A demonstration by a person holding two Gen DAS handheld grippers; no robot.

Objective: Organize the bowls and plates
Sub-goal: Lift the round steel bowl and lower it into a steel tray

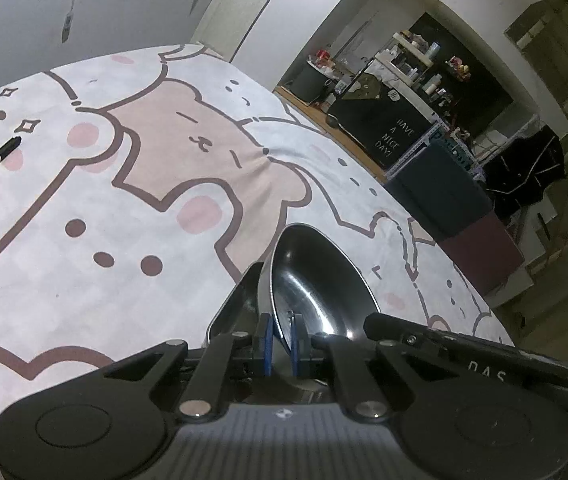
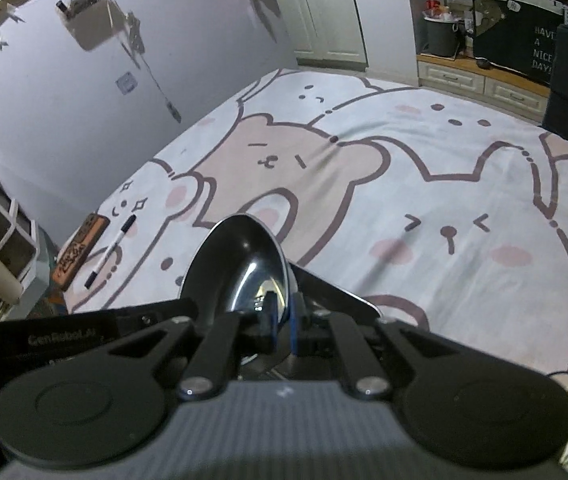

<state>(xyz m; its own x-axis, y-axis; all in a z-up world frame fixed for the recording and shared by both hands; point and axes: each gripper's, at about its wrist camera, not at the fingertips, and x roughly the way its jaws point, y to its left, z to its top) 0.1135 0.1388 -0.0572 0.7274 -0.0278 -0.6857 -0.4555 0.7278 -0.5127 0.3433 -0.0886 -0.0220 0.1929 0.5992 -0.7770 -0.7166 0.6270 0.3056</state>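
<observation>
Two tongs, left gripper and right gripper, each clench a thin rim of the steel bowl, which looks stiff, light and slippery.

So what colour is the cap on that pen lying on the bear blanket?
Black, on a white-barrelled marker pen; clearest in the right wrist view.

A silvery steel bowl sits above a white cloth printed with beige bears.
</observation>
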